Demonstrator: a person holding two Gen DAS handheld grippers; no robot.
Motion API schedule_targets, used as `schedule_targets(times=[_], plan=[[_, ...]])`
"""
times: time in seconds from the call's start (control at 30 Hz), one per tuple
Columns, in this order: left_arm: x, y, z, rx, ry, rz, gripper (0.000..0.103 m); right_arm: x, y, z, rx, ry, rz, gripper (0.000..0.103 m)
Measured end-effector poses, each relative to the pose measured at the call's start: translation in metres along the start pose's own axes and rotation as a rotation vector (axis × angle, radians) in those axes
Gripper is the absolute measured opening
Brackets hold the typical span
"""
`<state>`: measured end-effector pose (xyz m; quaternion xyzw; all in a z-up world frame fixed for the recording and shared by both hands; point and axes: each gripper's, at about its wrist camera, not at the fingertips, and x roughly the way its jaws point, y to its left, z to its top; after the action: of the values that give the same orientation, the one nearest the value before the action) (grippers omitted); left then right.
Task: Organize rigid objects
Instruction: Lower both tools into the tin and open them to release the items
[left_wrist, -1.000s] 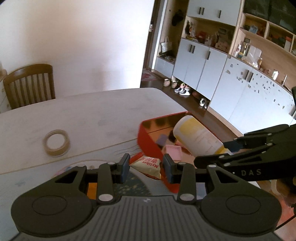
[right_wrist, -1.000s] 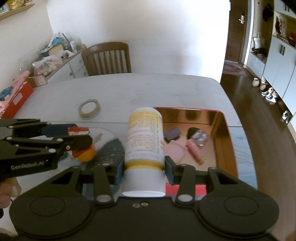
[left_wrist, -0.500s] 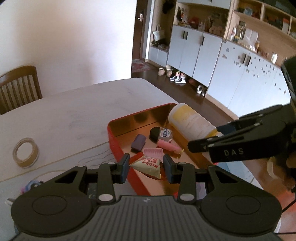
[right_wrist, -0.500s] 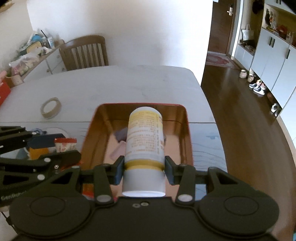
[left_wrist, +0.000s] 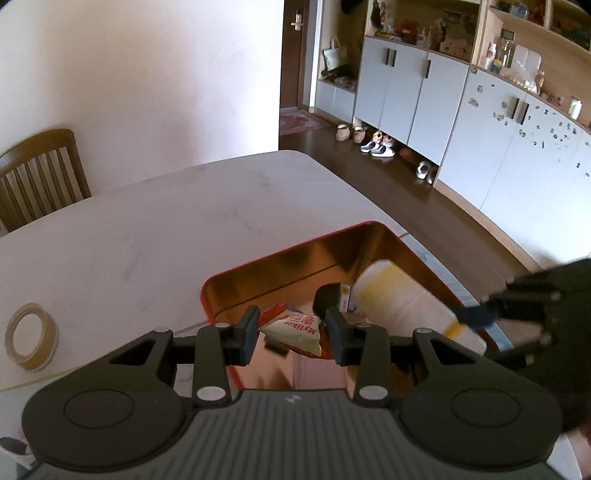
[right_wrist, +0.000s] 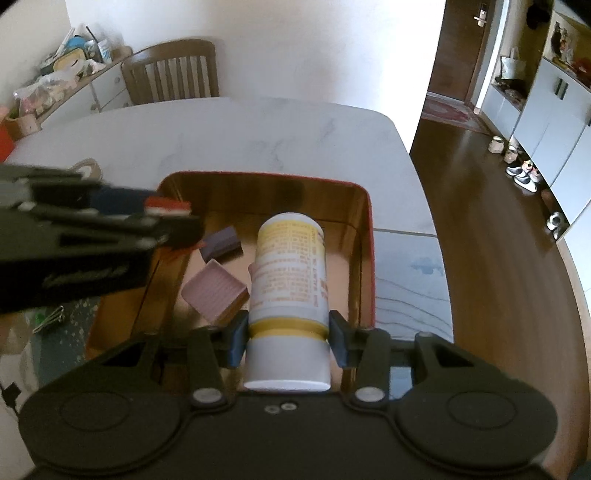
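The right gripper (right_wrist: 288, 341) has its fingers clamped on the white bottle (right_wrist: 290, 280), and what a clear look at it: a white plastic cylinder, yellow band near the shoulder where the pads bite, yellow-topped label with fine print running down its side, broad white cap end pointing back at the camera. It hangs tilted, base-first, over the red tin (right_wrist: 369, 236), whose inside shines coppery gold. On the tin's floor, at ten o'clock from the bottle, sit a pink open box (right_wrist: 214, 291) and a small purple block (right_wrist: 221, 242).

Over on the other side, the left gripper (left_wrist: 291, 332) is pinched shut on a red-and-white snack packet (left_wrist: 295, 328), held just above the tin's near rim (left_wrist: 214, 291). From the left wrist view the bottle (left_wrist: 402, 299) sits at three o'clock of the packet, with a dark round object (left_wrist: 327, 297) between them in the tin.

Compared with a second ago, both grippers have carried their loads in over the tin; back then the packet was short of it, above the table (left_wrist: 166, 229). The tape roll (left_wrist: 31, 336) has slid out to nine o'clock at the frame's edge. Neither grip has changed.
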<state>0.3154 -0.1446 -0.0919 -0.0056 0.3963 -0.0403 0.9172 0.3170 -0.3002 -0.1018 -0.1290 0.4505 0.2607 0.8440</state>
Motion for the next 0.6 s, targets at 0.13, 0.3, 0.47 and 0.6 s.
schedule_targets(times=[0.13, 0.3, 0.47, 0.6], plan=[[0.014, -0.004, 0.006, 0.012, 0.01, 0.008, 0.038, 0.003, -0.001, 0.001, -0.018, -0.002, 0.015, 0.043], [0.03, -0.007, 0.009, 0.017, 0.042, 0.016, 0.038, 0.009, -0.002, 0.0, -0.038, 0.004, 0.008, 0.043], [0.042, -0.008, 0.011, -0.001, 0.079, 0.007, 0.038, 0.012, -0.002, -0.002, -0.057, 0.004, 0.001, 0.043], [0.048, -0.01, 0.01, 0.012, 0.094, 0.004, 0.038, 0.016, -0.001, -0.003, -0.072, 0.01, -0.011, 0.043]])
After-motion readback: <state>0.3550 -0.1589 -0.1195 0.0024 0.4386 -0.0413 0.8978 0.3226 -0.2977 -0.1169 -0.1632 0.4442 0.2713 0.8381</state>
